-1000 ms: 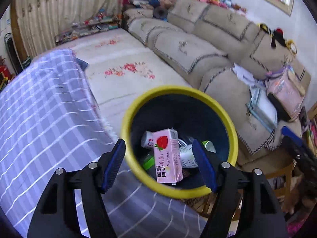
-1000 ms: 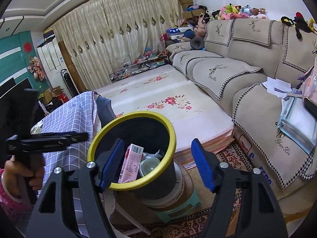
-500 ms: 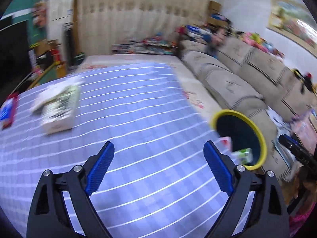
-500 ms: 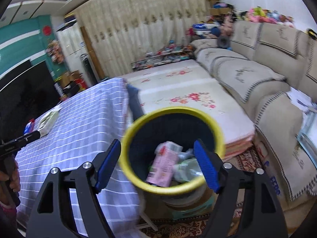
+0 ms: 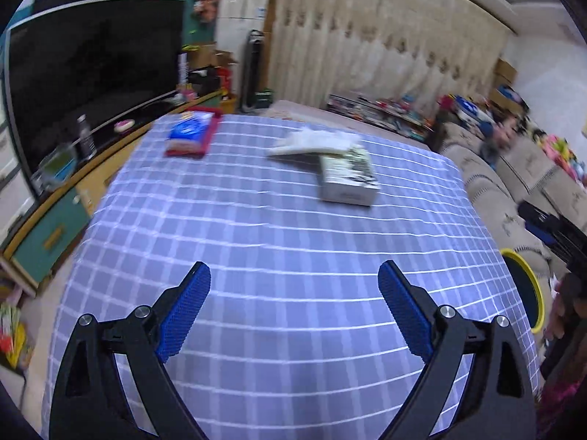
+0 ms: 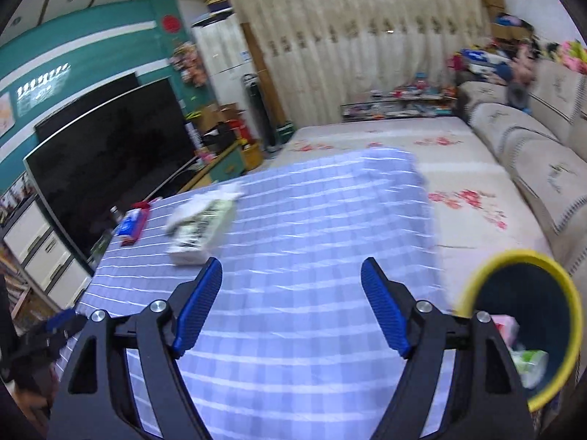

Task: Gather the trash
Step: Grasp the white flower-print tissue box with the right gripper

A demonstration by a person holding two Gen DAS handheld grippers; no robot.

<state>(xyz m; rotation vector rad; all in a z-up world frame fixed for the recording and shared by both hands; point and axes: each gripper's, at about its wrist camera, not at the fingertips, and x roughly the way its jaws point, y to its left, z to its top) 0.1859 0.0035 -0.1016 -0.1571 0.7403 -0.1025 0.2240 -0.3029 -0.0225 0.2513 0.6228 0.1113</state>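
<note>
Hovering over tablecloth | left hand-held gripper empty, jaws wide

Black frames, blue ribbed fingers, seemingly silver screws.

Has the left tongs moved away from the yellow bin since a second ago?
Yes. The left tongs swung from over the yellow bin to above the checked tablecloth, jaws empty.

Ahead of the left claw the checked table lies bare; farther on, a white box stands right of centre and a red-blue packet far left. The yellow-rimmed bin blocks the right claw's right side.
</note>
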